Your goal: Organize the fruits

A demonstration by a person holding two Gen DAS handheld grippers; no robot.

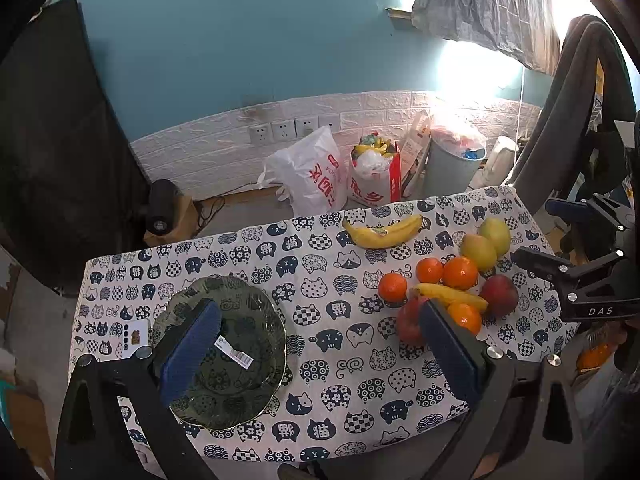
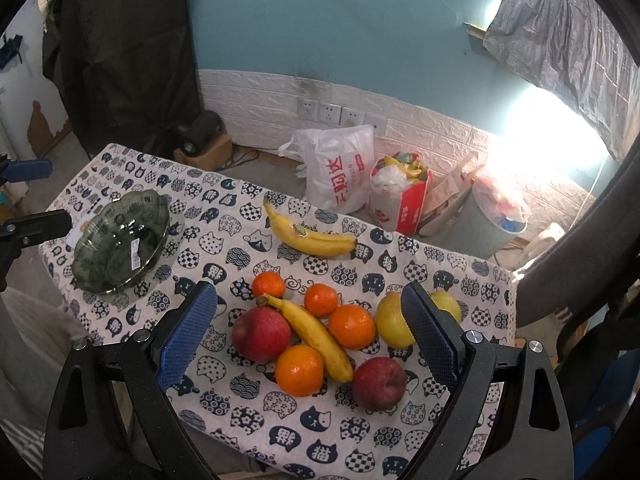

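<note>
Loose fruit pile (image 2: 316, 336) beside glass bowl (image 2: 120, 240)

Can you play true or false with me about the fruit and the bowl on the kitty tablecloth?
1. The green glass bowl has fruit in it. False: it holds no fruit, only a white sticker shows inside.
2. There are two bananas on the table. True: one banana lies alone, the other banana lies in the fruit pile.
3. The right gripper is squeezing an apple. False: it is open and holds nothing, with the fruit pile showing between its fingers.
4. There are four oranges. True, for example this orange beside the red apple.
5. The left gripper is open. True.
6. The tablecloth has dogs on it. False: it shows cat faces.
</note>
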